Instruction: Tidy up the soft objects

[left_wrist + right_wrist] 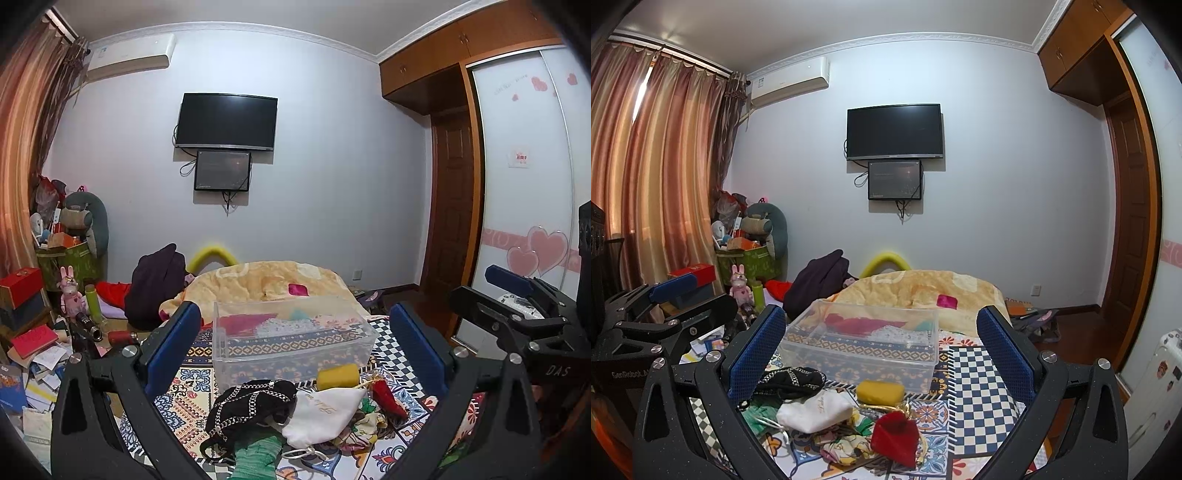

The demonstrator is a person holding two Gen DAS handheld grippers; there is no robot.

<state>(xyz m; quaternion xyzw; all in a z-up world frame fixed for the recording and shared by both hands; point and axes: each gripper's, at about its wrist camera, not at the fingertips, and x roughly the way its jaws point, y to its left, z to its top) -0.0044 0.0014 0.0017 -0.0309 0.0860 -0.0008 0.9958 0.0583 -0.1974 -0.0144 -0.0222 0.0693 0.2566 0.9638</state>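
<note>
Soft items are heaped at the bed's near edge: a black bag [251, 406], white pouch [321, 410], yellow sponge [338, 376] and red pouch [894, 434], seemingly staged before the clear bin [291, 339] for sorting. Both the left hand-held gripper [295, 343] and right hand-held gripper [881, 350] are spread wide, with nothing held.

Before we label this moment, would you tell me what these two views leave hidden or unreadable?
- Green cloth: left wrist view, cut off by the bottom edge, partly under the black chain-trimmed piece.
- White pouch lettering: both views, too small to read.
- Clear bin contents: seen only through the walls, items indistinct.
</note>
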